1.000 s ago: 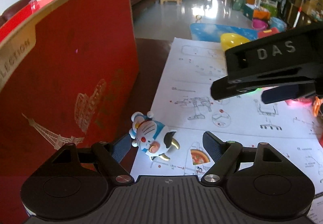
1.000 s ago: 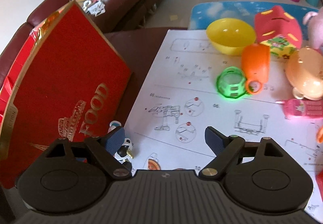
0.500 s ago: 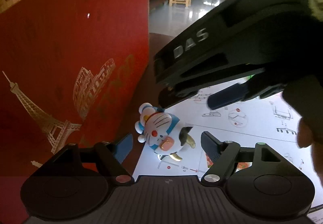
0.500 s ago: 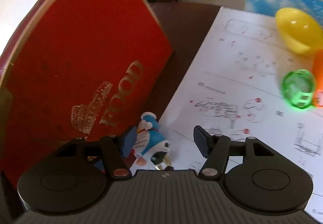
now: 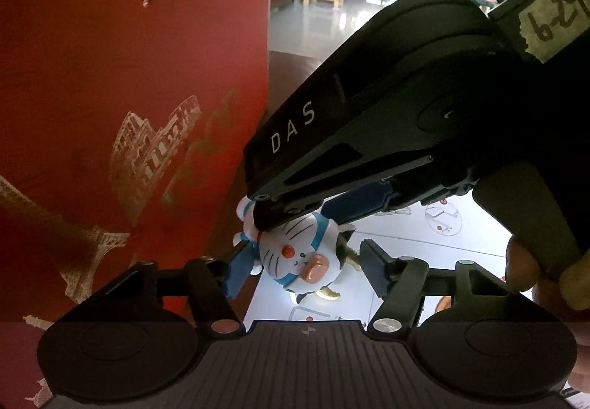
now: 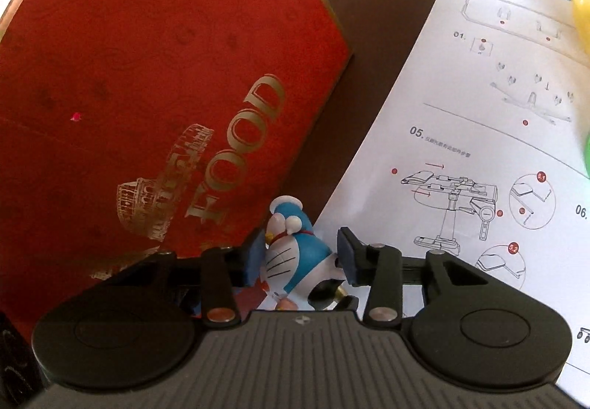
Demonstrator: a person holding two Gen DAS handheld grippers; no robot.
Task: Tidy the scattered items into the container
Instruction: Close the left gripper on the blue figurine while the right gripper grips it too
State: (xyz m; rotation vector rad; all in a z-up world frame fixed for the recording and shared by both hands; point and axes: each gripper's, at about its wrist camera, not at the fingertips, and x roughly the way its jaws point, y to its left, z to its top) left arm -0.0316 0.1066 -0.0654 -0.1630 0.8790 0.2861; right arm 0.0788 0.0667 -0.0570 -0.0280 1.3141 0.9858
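Since the earlier frame, the right claw (image 6: 302, 257) had descended over the Doraemon figurine (image 6: 298, 254) at the instruction sheet's (image 6: 461, 106) edge beside the red box (image 6: 166, 77), fingers spread either side, apparently preparing a grasp. Left claw (image 5: 300, 270) was likewise spread, holding nothing.

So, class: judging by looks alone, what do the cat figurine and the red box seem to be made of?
Cat figurine: probably moulded plastic or vinyl, smooth and painted, with faint sheen on its blue back. Red box: likely cardboard, matte red, with metallic gold printed lettering and edging.

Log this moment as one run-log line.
phase: grasping | right gripper: straddling Doraemon figurine, contact unclear | left gripper: open beside figurine | red box: upright behind | figurine: on instruction sheet
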